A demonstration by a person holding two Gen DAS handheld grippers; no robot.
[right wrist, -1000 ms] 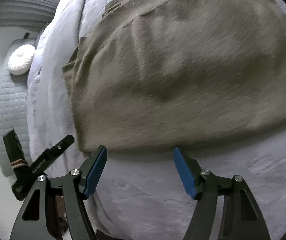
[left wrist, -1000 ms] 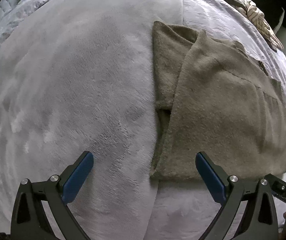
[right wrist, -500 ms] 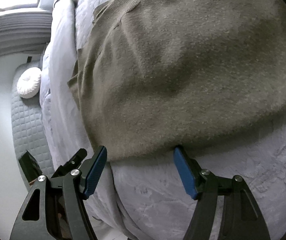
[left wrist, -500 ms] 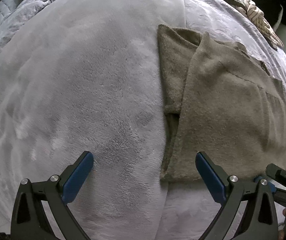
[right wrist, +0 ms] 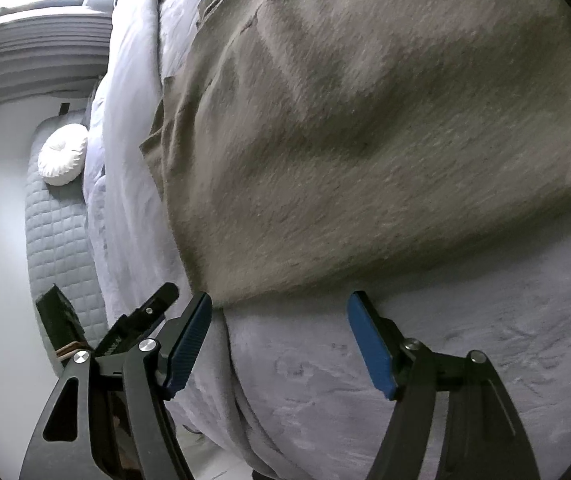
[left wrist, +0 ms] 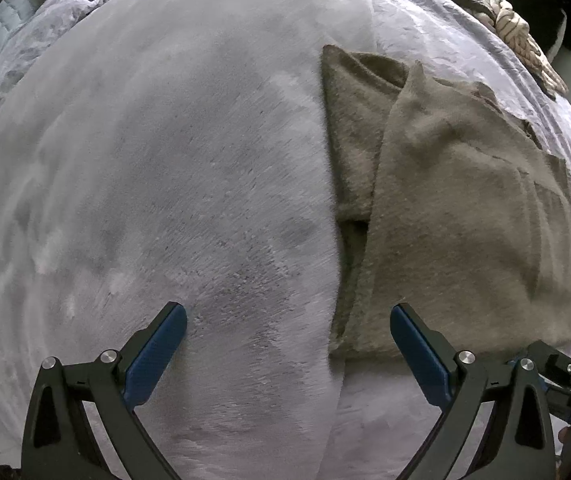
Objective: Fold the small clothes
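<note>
A brown knitted garment [left wrist: 465, 216] lies partly folded on the grey bedspread [left wrist: 165, 160], one flap laid over its left part. My left gripper [left wrist: 287, 320] is open and empty, low over the bed at the garment's near left corner. In the right wrist view the garment [right wrist: 365, 140] fills the upper frame. My right gripper [right wrist: 279, 312] is open and empty, its fingers close to the garment's near edge, the left pad [right wrist: 189, 340] by the corner. The left gripper's body [right wrist: 133, 328] shows beside it.
A second grey blanket [left wrist: 445, 40] lies under the garment's right part. A heap of knitted clothes [left wrist: 505, 20] sits at the far right. A round white cushion [right wrist: 63, 154] rests on the quilted headboard [right wrist: 57, 240]. The bed's edge drops off below the right gripper.
Both grippers have stayed open. The right gripper has tilted and moved closer to the garment's near left corner. The left gripper has shifted slightly left, so the garment sits further right in its view.
</note>
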